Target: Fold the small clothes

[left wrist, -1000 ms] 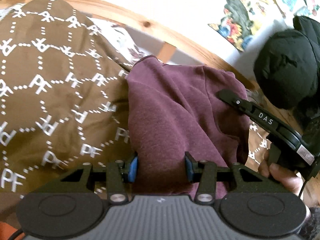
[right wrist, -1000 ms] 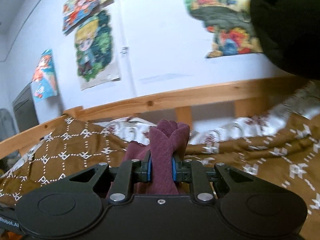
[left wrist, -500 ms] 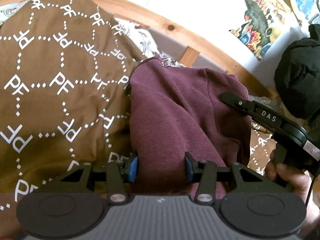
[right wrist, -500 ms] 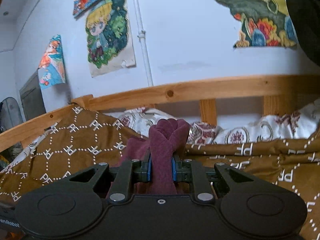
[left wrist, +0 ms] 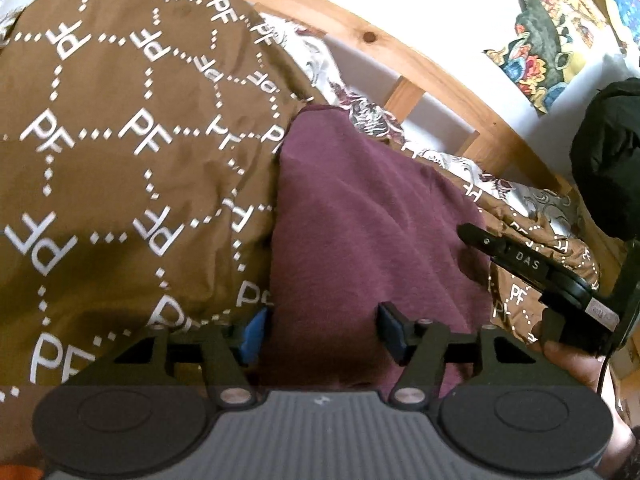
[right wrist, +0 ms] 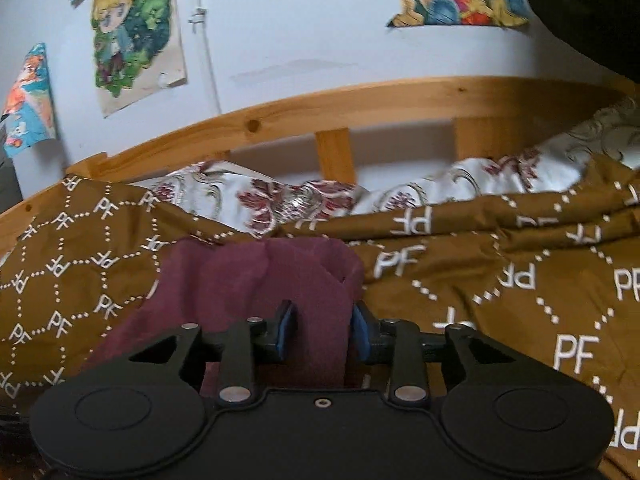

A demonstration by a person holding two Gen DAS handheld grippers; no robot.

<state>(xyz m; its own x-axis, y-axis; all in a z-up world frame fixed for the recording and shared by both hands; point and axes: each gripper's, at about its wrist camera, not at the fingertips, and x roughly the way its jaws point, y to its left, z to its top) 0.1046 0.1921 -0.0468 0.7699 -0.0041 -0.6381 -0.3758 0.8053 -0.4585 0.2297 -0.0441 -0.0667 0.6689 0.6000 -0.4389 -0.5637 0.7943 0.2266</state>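
Observation:
A maroon garment (left wrist: 360, 220) lies on the brown patterned blanket (left wrist: 120, 140). My left gripper (left wrist: 322, 334) is open, its blue pads on either side of the garment's near edge. My right gripper (right wrist: 322, 330) is open around a bunched fold of the same garment (right wrist: 272, 284), the pads apart from the cloth. The right gripper also shows in the left wrist view (left wrist: 536, 268), at the garment's right edge.
A wooden bed rail (right wrist: 320, 108) runs behind the blanket (right wrist: 500, 280), with floral white bedding (right wrist: 280, 196) beneath it. Posters (right wrist: 132, 36) hang on the wall. A black puffy item (left wrist: 608, 152) hangs at the right.
My right gripper has opened and let go of the bunched maroon fold, which has dropped onto the blanket. Both grippers have lowered toward the bed. The left gripper stays open.

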